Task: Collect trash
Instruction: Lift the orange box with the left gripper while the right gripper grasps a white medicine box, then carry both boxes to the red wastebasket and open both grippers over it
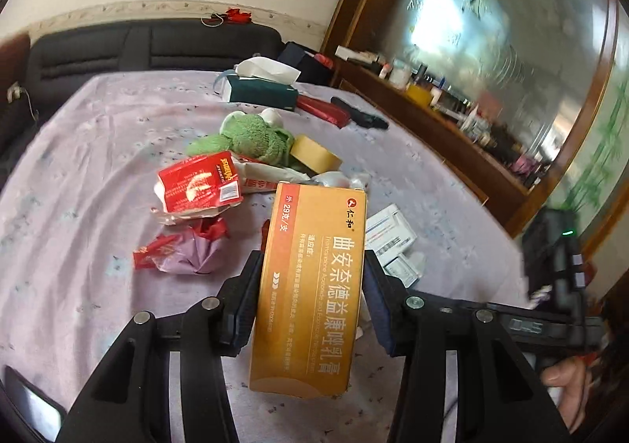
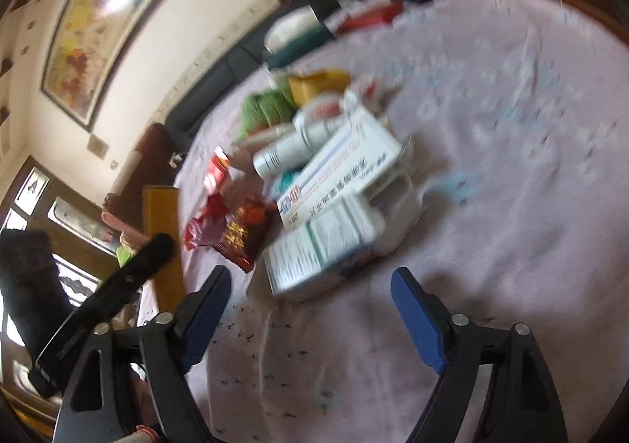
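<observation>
My left gripper (image 1: 312, 270) is shut on an orange medicine box (image 1: 310, 285) and holds it above the lilac tablecloth (image 1: 78, 246). Behind it lie a torn red packet (image 1: 198, 189), a crumpled red and purple wrapper (image 1: 184, 250) and white medicine boxes (image 1: 393, 242). My right gripper (image 2: 310, 297) is open and empty, just short of a pile of white medicine boxes (image 2: 334, 183), a white bottle (image 2: 287, 152) and a red foil packet (image 2: 240, 234). The orange box also shows at the left of the right wrist view (image 2: 163, 242).
A green plush toy (image 1: 247, 136), a roll of tan tape (image 1: 314, 154), a green tissue box (image 1: 261, 91), a red case (image 1: 322, 111) and a black tool (image 1: 359, 114) lie further back. A dark sofa (image 1: 137, 46) and a wooden shelf (image 1: 432, 109) border the table.
</observation>
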`<state>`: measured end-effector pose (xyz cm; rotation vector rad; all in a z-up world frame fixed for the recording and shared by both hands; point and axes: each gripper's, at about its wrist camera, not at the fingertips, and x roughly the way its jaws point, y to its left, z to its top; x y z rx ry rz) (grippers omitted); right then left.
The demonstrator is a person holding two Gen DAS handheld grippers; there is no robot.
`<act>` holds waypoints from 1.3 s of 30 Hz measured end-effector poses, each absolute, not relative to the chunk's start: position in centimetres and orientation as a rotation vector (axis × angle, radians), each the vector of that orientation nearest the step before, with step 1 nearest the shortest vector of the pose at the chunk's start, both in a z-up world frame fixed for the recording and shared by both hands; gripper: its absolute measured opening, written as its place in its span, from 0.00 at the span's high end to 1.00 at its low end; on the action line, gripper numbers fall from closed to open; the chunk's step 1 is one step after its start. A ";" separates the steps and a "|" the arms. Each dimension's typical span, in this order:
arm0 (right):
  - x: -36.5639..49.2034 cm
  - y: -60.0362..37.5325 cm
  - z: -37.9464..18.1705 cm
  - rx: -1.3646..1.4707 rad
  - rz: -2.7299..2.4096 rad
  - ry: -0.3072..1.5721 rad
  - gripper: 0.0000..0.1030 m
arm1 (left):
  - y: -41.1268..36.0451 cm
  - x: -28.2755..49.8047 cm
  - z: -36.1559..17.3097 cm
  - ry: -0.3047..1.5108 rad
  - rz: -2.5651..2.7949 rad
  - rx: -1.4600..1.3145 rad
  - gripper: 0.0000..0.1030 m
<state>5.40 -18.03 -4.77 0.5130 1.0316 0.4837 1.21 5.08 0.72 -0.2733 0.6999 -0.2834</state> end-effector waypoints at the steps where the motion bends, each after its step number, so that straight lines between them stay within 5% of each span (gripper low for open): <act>1: 5.7 -17.7 -5.3 0.532 0.475 1.052 0.19 | 5.3 1.2 0.6 0.690 -0.292 -0.283 0.54; 7: 8.0 -16.8 -6.5 0.634 0.400 1.094 0.34 | 5.0 1.3 0.0 0.700 -0.296 -0.269 0.54; 15: 11.1 -14.6 -6.0 0.557 0.240 1.070 0.33 | 5.4 0.8 0.2 0.676 -0.293 -0.278 0.54; 20: 10.4 -14.9 -6.0 0.486 0.237 1.054 0.59 | 4.7 0.6 0.2 0.678 -0.310 -0.261 0.54; 39: -6.2 -31.8 5.3 0.539 0.237 0.643 0.59 | -7.2 -5.4 7.6 0.629 -0.380 -0.160 0.54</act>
